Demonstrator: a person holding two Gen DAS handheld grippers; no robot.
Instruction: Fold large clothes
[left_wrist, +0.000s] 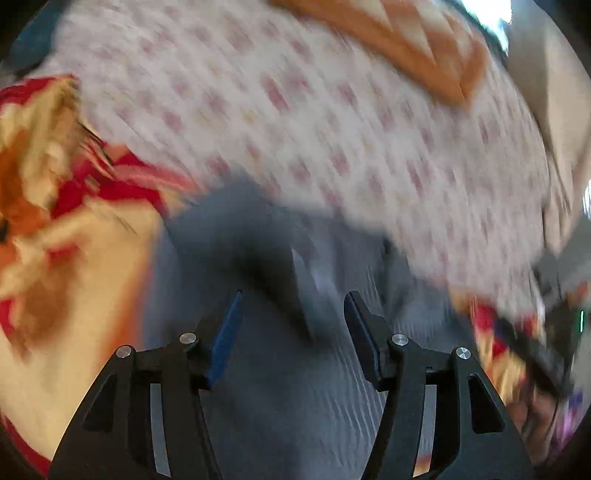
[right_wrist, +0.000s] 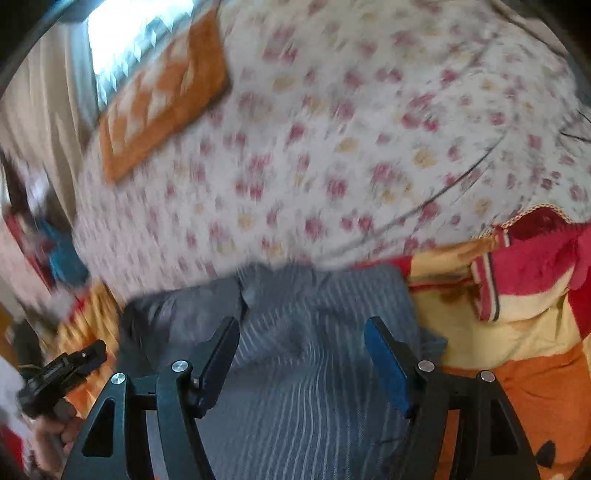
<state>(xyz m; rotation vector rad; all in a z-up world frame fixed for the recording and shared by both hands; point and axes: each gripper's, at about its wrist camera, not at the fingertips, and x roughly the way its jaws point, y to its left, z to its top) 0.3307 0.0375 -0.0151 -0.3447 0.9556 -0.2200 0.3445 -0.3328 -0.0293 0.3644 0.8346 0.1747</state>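
Observation:
A grey garment with thin pale stripes (left_wrist: 295, 387) lies bunched on the bed, close under both grippers. In the left wrist view my left gripper (left_wrist: 295, 295) hangs over it with its jaws apart, and no cloth is pinched between the blue pads. My right gripper (right_wrist: 302, 321) is also open above the same grey striped garment (right_wrist: 295, 387), holding nothing. At the lower left of the right wrist view, a hand holds the left gripper (right_wrist: 62, 373) beside the garment's edge. Both views are blurred.
A white bedsheet with pink flowers (right_wrist: 332, 147) covers the bed beyond the garment. A red, yellow and orange blanket (right_wrist: 517, 314) lies to one side, also seen as the blanket (left_wrist: 55, 240). An orange patterned pillow (right_wrist: 162, 99) rests far back near a bright window (right_wrist: 129, 33).

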